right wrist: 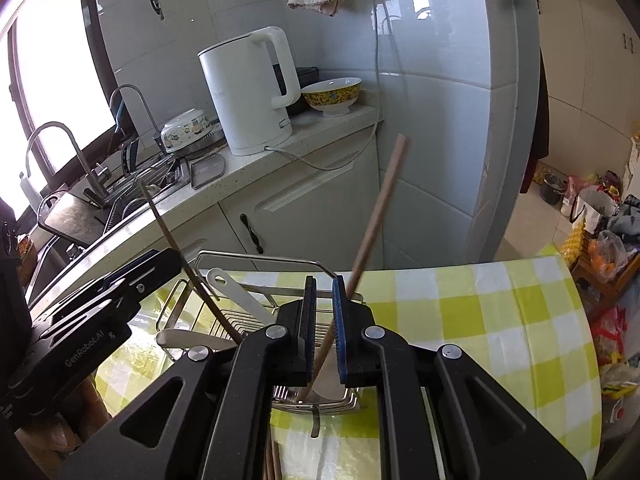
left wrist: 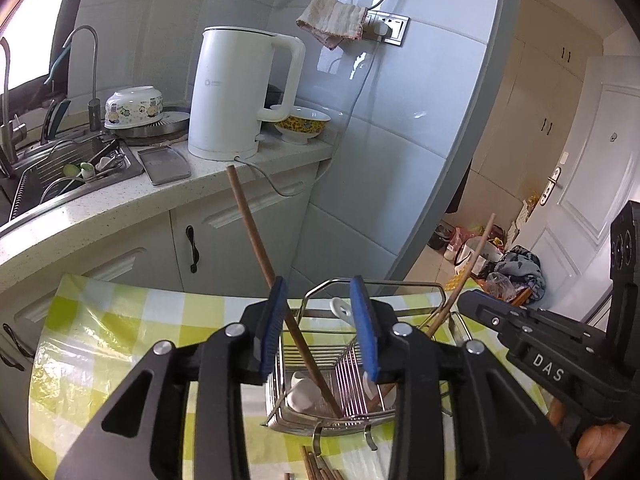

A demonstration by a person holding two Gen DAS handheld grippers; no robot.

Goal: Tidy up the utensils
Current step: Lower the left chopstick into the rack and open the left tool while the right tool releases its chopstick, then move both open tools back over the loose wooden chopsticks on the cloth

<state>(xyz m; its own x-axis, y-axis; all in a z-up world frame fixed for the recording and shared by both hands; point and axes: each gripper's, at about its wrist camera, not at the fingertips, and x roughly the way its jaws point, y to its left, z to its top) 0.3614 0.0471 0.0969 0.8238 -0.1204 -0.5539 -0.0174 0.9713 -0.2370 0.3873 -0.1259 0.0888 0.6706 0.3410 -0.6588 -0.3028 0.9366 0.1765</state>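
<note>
A wire utensil rack stands on the yellow checked tablecloth. White spoons lie in it. My left gripper hangs over the rack, open. A wooden chopstick leans against its left pad, and the stick's lower end rests in the rack. My right gripper is just to the right, its jaws a narrow gap apart. A second chopstick stands between them into the rack without being pressed. Loose chopsticks lie on the cloth in front of the rack.
Behind the table runs a counter with a white kettle, a yellow bowl, a metal tray and a sink full of dishes. Bags and clutter cover the floor at the right.
</note>
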